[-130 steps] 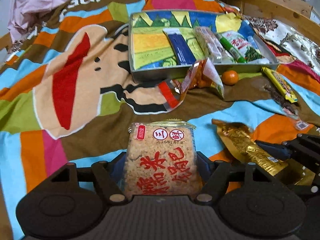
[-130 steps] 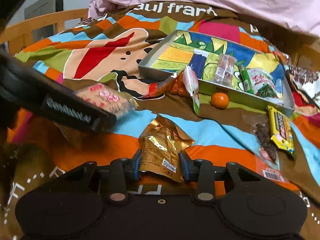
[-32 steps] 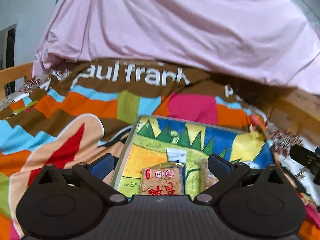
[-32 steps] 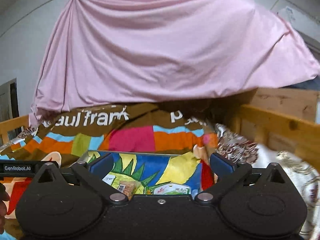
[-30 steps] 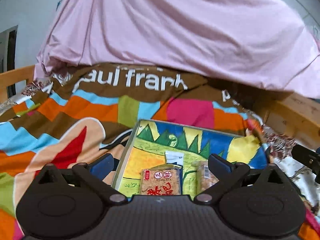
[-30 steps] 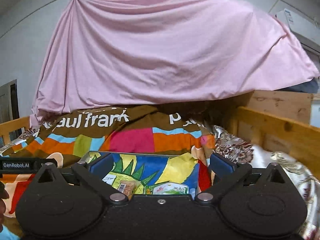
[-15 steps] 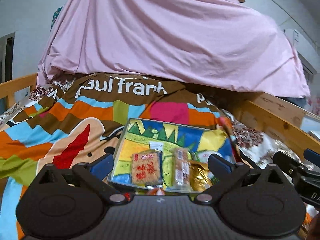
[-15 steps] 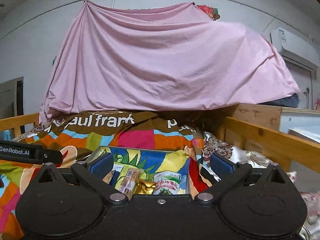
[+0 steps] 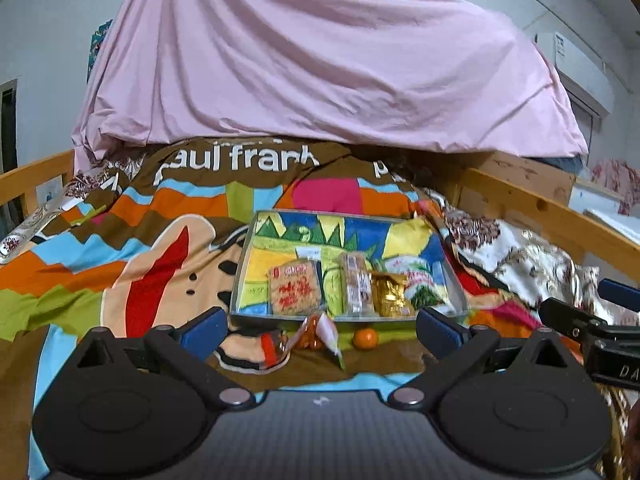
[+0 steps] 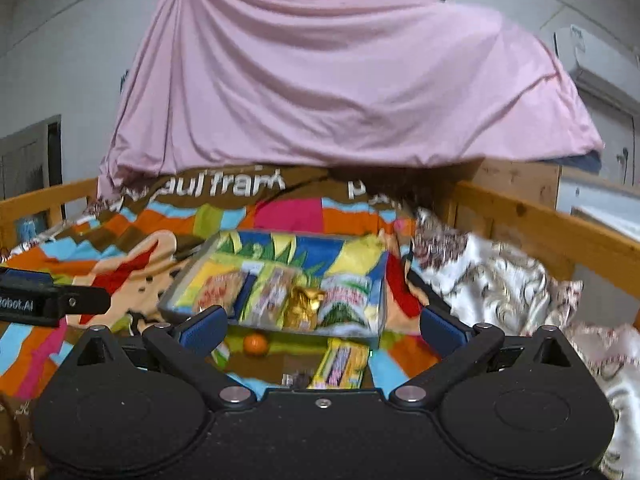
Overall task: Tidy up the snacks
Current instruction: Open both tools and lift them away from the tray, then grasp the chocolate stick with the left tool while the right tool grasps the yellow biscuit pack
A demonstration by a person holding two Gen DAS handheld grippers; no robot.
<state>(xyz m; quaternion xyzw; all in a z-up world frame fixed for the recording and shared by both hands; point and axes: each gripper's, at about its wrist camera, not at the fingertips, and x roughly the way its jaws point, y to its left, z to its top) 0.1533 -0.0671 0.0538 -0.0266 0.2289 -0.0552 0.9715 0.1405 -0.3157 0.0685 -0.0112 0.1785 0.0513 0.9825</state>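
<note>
With both grippers' jaws spread and holding nothing, left gripper (image 9: 320, 330) should drop low onto the orange (image 9: 365, 338) on the bed just before the tray (image 9: 243, 264), right gripper (image 10: 322, 330) onto the yellow bar (image 10: 342, 364), gripping across each.

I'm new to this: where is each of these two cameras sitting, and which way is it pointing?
Left wrist: rides on the left gripper, looking forward over the bed at the tray; its open jaws show, plus the right gripper at the right edge.
Right wrist: rides on the right gripper, facing the same way; its open jaws show, plus the left gripper at the left edge.
Shared: tray, orange, pink sheet.
</note>
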